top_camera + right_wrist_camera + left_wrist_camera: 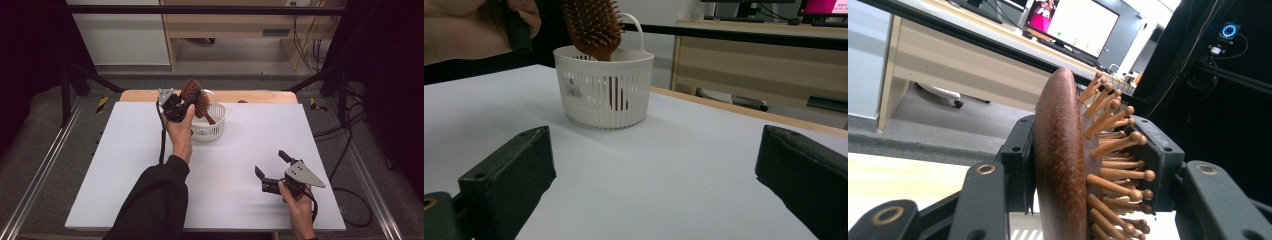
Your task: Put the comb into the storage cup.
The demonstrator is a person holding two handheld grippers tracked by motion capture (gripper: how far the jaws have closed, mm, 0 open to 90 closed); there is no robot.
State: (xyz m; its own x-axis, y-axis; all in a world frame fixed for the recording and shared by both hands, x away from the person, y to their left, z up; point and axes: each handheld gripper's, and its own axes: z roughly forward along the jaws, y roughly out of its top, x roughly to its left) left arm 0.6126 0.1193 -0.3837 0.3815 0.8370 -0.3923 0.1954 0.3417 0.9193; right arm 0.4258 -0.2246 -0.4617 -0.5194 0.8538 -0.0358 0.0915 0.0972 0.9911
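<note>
My left gripper (186, 106) is clamped on the brush (196, 98), pads pressing the head from both sides: the smooth wooden back against one pad, the pins against the other, as the left gripper view shows (1060, 165). The brush hangs head up and handle down over the basket (216, 127), at the far edge of the table (150, 190). From the right gripper view the handle is already inside the basket (574, 85), dark behind the slats, while the head (591, 25) is above the rim. I can't tell whether the handle tip touches the bottom yet.

Step, as I read it: drop the brush into the basket.

How to do it well:
- Lower straight down, handle centred in the opening, no dragging on the rim; the basket is light plastic and would likely slide or tip.
- Keep the grip firm until the handle is low or bottomed. The hold on the pin side looks less sure, so no twisting.
- Let go only when the head is near the rim, then lift clear upward so the jaws don't catch the basket's handle loop.

My right gripper (272, 167) rests near the table's near right corner, jaws wide apart, holding nothing, well apart from the basket. It could steady the basket if it shifts.
</note>
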